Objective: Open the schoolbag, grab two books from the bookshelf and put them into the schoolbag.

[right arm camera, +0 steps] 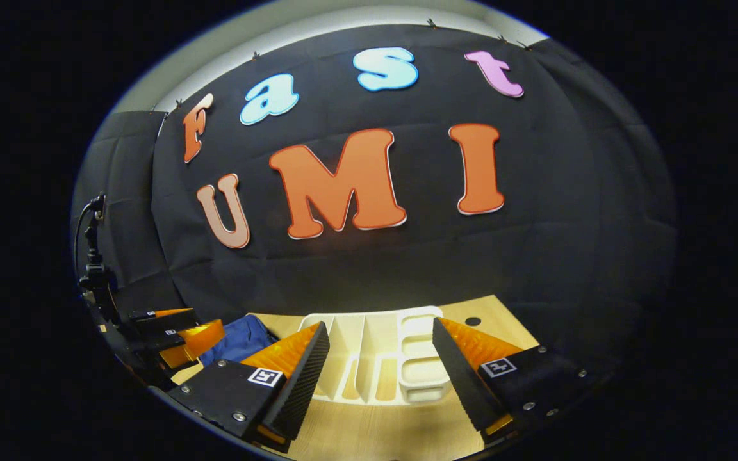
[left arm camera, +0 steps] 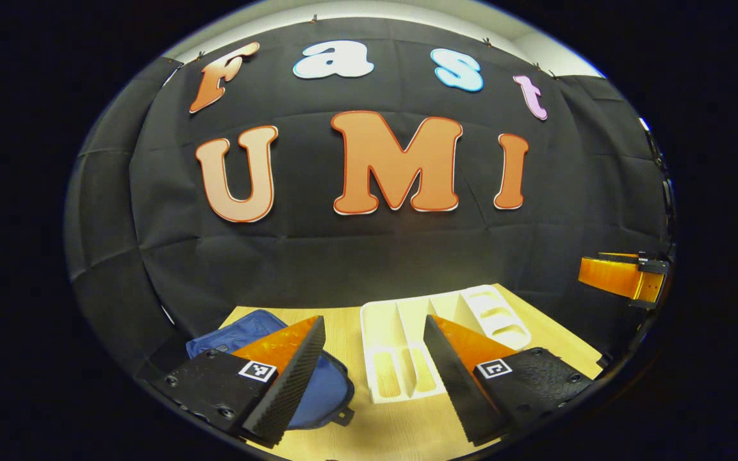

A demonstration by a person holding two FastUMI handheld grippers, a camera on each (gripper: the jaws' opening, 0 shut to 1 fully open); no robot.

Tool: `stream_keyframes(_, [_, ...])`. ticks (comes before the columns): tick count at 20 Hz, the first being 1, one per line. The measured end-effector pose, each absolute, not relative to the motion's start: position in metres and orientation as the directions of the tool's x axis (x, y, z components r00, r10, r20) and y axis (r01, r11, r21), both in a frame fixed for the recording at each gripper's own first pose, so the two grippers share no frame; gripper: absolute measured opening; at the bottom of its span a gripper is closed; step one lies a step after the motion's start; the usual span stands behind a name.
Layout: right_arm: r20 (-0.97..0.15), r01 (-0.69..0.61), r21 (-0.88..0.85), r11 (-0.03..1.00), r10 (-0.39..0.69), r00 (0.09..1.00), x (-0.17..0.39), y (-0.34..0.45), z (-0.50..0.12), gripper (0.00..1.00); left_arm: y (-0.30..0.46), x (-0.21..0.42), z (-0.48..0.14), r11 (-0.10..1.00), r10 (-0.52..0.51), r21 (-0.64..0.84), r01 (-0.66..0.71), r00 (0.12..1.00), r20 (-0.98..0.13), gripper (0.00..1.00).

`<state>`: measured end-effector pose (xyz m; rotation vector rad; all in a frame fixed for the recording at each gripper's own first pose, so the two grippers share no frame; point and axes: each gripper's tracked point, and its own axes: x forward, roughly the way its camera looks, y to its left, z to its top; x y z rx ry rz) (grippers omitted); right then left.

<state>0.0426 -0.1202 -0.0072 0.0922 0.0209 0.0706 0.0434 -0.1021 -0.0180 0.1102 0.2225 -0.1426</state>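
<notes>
Schoolbag [left arm camera: 324, 384] flat on table, beneath left tongs [left arm camera: 375, 378].

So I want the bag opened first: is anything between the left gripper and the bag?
Nothing visible. The left gripper hangs open above the table, and the bag lies just ahead, by its left finger. The white rack sits to the bag's right.

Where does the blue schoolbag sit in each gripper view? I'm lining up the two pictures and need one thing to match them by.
Left gripper view: the blue schoolbag lies on the table at lower left, partly behind that gripper's left finger.
Right gripper view: it is a small blue patch at lower left.
Shared landmark: the white bookshelf, just right of the bag.
</notes>
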Motion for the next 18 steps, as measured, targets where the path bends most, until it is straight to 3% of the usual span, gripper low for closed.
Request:
stream_keyframes(5, [0.003,-0.071,0.085,0.994,0.071,0.997,0.044,-0.121,-0.007,1.0,-0.105,0.039,0.01,0.98,-0.129,0.144,0.138,0.989,-0.075,0.96])
stream_keyframes(7, [0.0,-0.075,0.095,0.993,0.075,0.997,0.043,-0.121,-0.007,0.97,-0.105,0.035,0.005,0.981,-0.129,0.133,0.139,0.988,-0.079,1.0])
stream_keyframes(8, [0.002,-0.079,0.097,0.992,0.079,0.997,0.043,-0.121,-0.006,0.97,-0.104,0.035,0.005,0.983,-0.129,0.123,0.138,0.989,-0.079,0.95])
stream_keyframes(9, [0.004,-0.084,0.099,0.992,0.084,0.996,0.041,-0.12,-0.005,0.97,-0.104,0.033,0.006,0.984,-0.126,0.114,0.135,0.989,-0.08,1.0])
stream_keyframes(10, [0.009,-0.086,0.097,0.992,0.085,0.996,0.039,-0.121,-0.003,0.97,-0.102,0.032,0.008,0.985,-0.121,0.114,0.129,0.99,-0.076,0.95])
stream_keyframes(11, [0.019,-0.086,0.097,0.992,0.085,0.996,0.037,-0.121,-0.002,0.97,-0.101,0.031,0.011,0.985,-0.116,0.117,0.124,0.991,-0.071,1.0])
stream_keyframes(12, [0.023,-0.086,0.098,0.991,0.084,0.996,0.036,-0.122,0.0,0.97,-0.099,0.03,0.014,0.985,-0.11,0.123,0.118,0.992,-0.069,0.95])
stream_keyframes(18, [0.02,-0.081,0.116,0.99,0.079,0.997,0.037,-0.124,0.0,0.97,-0.099,0.023,0.019,0.986,-0.107,0.12,0.113,0.993,-0.056,0.95])
